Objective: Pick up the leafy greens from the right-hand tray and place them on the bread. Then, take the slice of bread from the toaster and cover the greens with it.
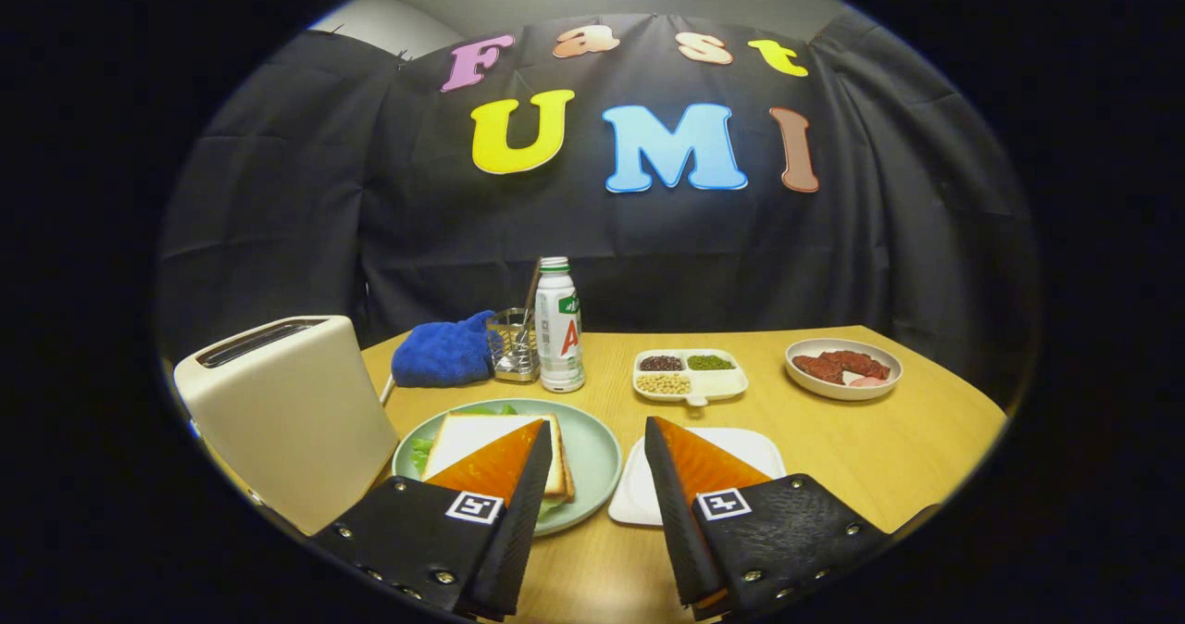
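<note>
Bread slice (481, 443) atop leafy greens (421, 453) on green plate (592, 448), just ahead-left of tongs (597, 443); right-hand tray (750, 443) bare, toaster (287, 411) further left. Tongs apart, gripping nothing. Sandwich reads as closed.

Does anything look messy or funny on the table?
Nothing looks spilled or broken. The sandwich sits on the green plate, greens peeking from under the top bread. The gripper hovers above with jaws open, holding nothing.
</note>
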Demonstrator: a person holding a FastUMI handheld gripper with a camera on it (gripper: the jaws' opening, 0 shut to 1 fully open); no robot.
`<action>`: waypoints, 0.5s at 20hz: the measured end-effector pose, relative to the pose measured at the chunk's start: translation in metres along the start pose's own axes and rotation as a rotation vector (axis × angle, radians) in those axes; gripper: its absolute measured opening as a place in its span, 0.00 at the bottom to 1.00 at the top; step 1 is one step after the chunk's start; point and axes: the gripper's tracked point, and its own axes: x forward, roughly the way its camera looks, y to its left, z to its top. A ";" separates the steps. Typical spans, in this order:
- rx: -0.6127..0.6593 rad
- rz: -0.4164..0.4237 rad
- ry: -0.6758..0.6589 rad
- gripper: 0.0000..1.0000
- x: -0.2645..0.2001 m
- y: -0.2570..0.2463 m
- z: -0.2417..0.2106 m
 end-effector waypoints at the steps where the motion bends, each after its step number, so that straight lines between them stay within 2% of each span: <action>1: -0.008 -0.010 -0.012 0.62 -0.004 -0.008 0.003; 10: -0.006 -0.069 -0.097 0.61 -0.027 -0.083 0.019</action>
